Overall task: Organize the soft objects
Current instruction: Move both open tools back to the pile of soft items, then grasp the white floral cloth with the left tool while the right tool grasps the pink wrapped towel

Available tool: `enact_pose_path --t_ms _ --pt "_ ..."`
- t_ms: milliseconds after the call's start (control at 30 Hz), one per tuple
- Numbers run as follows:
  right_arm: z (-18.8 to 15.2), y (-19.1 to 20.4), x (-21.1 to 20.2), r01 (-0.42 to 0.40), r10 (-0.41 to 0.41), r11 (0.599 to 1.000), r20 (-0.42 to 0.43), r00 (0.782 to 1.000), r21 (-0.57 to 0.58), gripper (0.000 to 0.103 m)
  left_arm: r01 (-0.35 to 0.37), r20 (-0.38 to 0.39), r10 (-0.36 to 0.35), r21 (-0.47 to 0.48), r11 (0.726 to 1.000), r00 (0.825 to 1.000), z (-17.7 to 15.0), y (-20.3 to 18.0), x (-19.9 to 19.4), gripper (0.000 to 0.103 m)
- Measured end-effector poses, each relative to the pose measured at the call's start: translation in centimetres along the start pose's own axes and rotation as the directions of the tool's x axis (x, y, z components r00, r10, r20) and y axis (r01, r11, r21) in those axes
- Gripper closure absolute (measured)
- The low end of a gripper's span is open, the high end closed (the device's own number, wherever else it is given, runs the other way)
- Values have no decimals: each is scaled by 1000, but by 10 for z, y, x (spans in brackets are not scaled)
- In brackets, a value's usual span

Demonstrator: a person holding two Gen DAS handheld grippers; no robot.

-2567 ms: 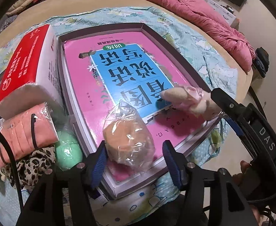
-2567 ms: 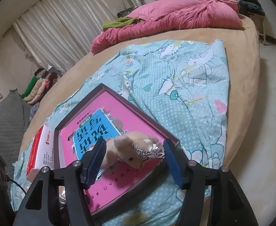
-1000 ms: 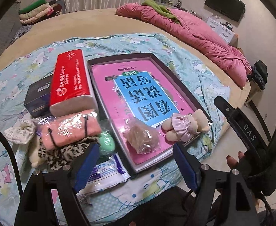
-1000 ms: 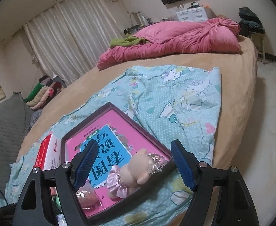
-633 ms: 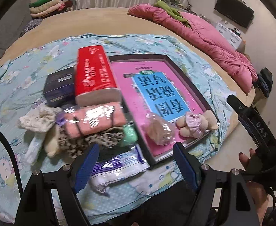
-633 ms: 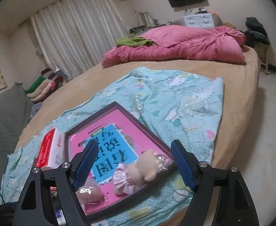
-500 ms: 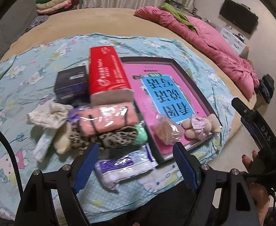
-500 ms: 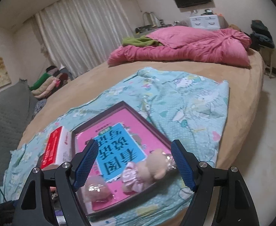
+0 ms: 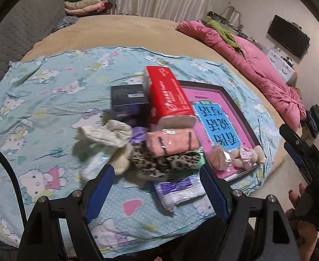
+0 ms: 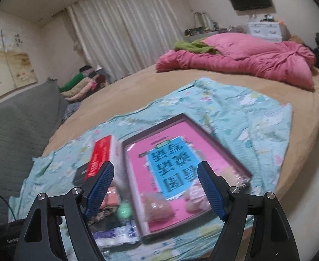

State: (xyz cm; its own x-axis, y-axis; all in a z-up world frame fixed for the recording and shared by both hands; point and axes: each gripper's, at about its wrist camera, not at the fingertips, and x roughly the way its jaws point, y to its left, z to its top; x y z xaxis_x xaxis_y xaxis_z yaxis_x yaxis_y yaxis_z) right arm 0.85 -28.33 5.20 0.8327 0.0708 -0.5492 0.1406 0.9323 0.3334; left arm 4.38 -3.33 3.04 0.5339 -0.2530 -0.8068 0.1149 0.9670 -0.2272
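Bedroom light falls on a round bed (image 9: 116, 28) under a cartoon-cat sheet (image 9: 39, 91). Both the left hand-held gripper (image 9: 157, 187) and right hand-held gripper (image 10: 156, 187) hover empty, jaws wide. Just beyond lies the soft pile: a leopard-print cloth (image 9: 166, 163) and pink wrapped bundle (image 9: 172, 140), likely light and squashy, best pinched mid-body. Chinese lettering on the pink book (image 9: 220, 121) is unreadable to me.

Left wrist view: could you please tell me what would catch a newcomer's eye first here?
The bright red tissue pack stands out mid-frame on the pale blue cartoon-print sheet, above a heap of soft items. Right of it lies the dark-framed tray holding a pink-and-blue book, a small plush toy at its near corner.
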Motion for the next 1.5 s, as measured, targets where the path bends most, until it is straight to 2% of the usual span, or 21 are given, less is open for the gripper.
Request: enact_pose_path --t_ms 533,833,1167,1500 --pt "-30 69 12 -93 79 980 -87 993 -178 22 -62 31 67 -141 988 997 -2 79 -14 23" --pt "-54 106 38 -124 82 940 -144 986 -318 22 -53 37 61 -185 981 997 0 102 7 23" --pt "-70 123 86 -140 56 922 -233 971 -361 22 -1 45 12 -234 972 999 13 125 38 23" --pt "-92 152 119 -78 -52 836 -219 974 -544 22 54 27 -49 -258 965 998 23 137 68 23"
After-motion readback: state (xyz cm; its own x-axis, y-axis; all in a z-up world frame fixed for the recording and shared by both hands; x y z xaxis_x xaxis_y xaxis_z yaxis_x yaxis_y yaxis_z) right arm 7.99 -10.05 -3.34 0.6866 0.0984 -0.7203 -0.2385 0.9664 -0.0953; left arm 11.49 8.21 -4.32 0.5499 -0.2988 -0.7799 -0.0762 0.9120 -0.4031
